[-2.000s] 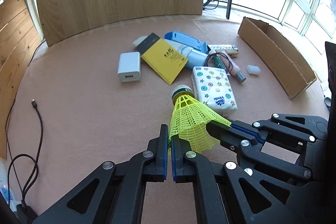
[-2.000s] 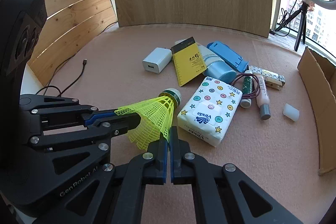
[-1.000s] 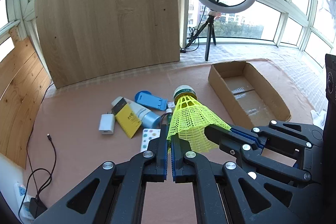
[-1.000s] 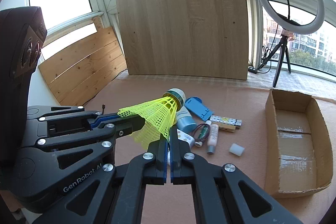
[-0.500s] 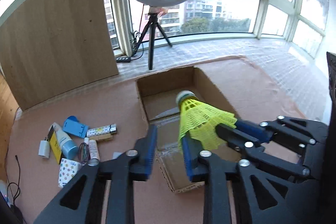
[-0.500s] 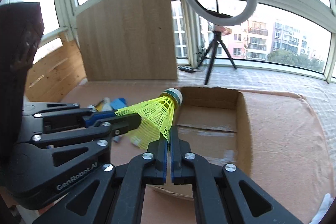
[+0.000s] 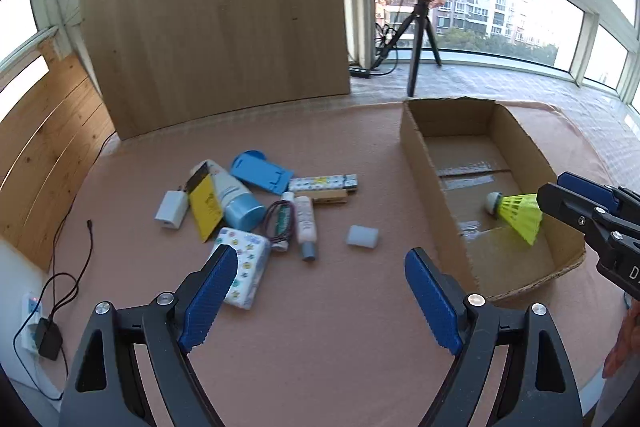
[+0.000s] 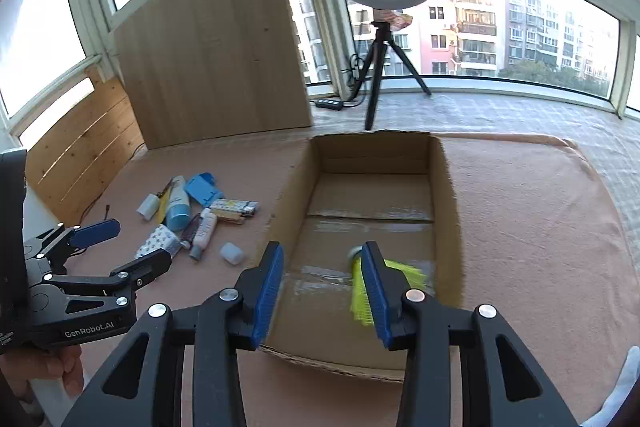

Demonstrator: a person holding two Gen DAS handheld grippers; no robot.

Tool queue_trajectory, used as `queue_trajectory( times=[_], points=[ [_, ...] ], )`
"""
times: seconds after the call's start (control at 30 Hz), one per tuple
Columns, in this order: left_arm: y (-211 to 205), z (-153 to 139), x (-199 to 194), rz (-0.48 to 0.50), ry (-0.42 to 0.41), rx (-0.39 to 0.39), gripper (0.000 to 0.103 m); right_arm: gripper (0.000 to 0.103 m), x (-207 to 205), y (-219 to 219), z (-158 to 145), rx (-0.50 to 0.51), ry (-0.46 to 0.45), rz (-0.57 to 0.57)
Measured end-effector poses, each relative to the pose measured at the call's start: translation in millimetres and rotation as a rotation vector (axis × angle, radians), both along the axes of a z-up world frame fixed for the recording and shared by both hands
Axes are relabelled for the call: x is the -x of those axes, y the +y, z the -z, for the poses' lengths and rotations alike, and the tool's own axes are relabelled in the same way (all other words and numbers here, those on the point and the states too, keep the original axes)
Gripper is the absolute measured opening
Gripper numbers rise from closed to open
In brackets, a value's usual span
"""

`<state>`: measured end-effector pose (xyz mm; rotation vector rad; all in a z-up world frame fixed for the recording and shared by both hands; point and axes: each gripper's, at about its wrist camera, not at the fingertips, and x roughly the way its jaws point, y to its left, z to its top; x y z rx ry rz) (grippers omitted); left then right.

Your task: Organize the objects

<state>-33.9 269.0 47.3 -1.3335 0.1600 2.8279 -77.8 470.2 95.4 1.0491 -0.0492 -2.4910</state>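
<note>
The yellow shuttlecock [image 7: 516, 213] lies loose inside the cardboard box [image 7: 420, 163], near its front end. In the right wrist view the shuttlecock [image 8: 400, 275] is blurred, just outside my right gripper's [image 8: 322, 259] right finger. That gripper hangs over the box [image 8: 288, 195] with its jaws opening and nothing between them. My left gripper [image 7: 320, 263] is wide, its jaws still opening and empty, over the pink mat between the box and the pile. In the left wrist view my right gripper [image 7: 558, 193] reaches in from the right, beside the shuttlecock's skirt.
Left of the box lies a pile: tissue pack [image 7: 244, 267], yellow notebook [image 7: 206, 205], white charger [image 7: 172, 209], blue bottle [image 7: 236, 199], blue stand [image 7: 260, 173], pink tube [image 7: 306, 223], small white block [image 7: 362, 237]. A ring light on a tripod [image 7: 420, 39] and a wooden board [image 7: 216, 23] stand behind.
Both grippers carried the shuttlecock from the pile to over the box. The left opened and swung back towards the pile; the right then opened and the shuttlecock dropped into the box.
</note>
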Motion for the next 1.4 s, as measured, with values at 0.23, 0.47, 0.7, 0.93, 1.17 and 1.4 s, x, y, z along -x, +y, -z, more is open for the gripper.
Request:
queue_trajectory(
  times=[0.23, 0.47, 0.7, 0.93, 1.17, 1.4],
  points=[
    [-121, -7, -33, -0.074, 0.025, -0.074, 0.090, 0.042, -14, -95, 21, -0.006, -0.038, -0.104],
    [-203, -6, -58, -0.066, 0.028, -0.190, 0.090, 0.042, -6, -155, 98, -0.173, -0.185, 0.001],
    [-241, 1, -62, -0.074, 0.018, -0.193, 0.090, 0.042, 27, -157, 108, -0.233, -0.156, 0.094],
    [-252, 8, -62, -0.105, 0.002, -0.195, 0.090, 0.041, 48, -170, 112, -0.242, -0.177, 0.107],
    [-230, 18, -52, -0.085, -0.028, -0.207, 0.090, 0.021, 45, -160, 116, -0.218, -0.181, 0.110],
    [-171, 39, -35, 0.021, -0.095, -0.317, 0.090, 0.006, 41, -143, 117, -0.231, -0.166, 0.071]
  ],
)
